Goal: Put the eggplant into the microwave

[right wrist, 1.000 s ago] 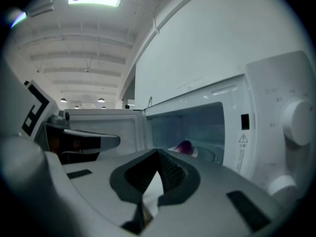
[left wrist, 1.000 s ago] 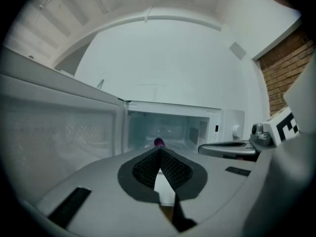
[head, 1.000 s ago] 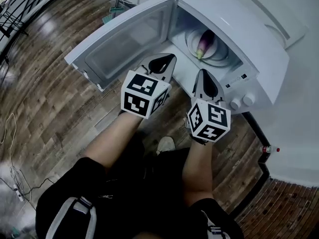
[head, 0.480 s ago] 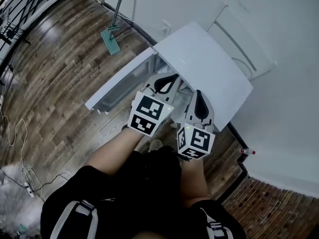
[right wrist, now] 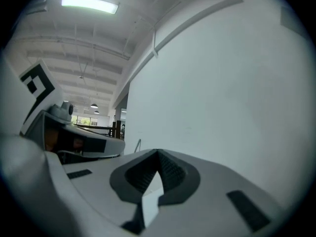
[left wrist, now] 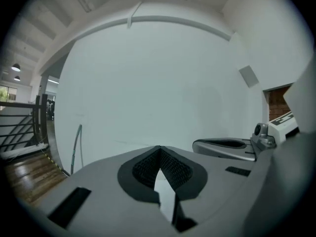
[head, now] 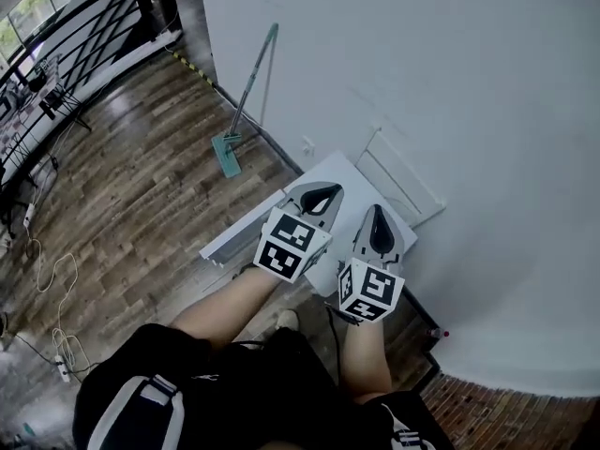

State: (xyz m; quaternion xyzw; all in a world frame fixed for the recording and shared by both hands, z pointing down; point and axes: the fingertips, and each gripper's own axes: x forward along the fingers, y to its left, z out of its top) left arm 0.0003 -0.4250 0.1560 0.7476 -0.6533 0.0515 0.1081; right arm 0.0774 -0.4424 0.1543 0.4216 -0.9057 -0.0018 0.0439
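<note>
From the head view I look far down on the white microwave [head: 349, 171], which stands on the floor by the wall with its door [head: 234, 237] swung open to the left. Its inside is hidden from here, so no eggplant shows in any view. My left gripper [head: 319, 197] and right gripper [head: 378, 219] hang side by side high above the microwave. Both are shut and hold nothing. In the left gripper view the left gripper [left wrist: 159, 148] faces the bare white wall. The right gripper [right wrist: 158, 153] faces the same wall in its own view.
A mop [head: 249, 97] leans on the wall left of the microwave, and a white frame [head: 405, 184] stands behind it. A cable [head: 52, 293] lies on the wooden floor at the left. A black railing [head: 66, 50] runs along the far left. A small red-capped bottle [head: 441, 334] sits by the wall.
Both grippers and the head camera have risen a long way. The microwave has shrunk in view, and its open cavity with the eggplant on the turntable has dropped out of sight.
</note>
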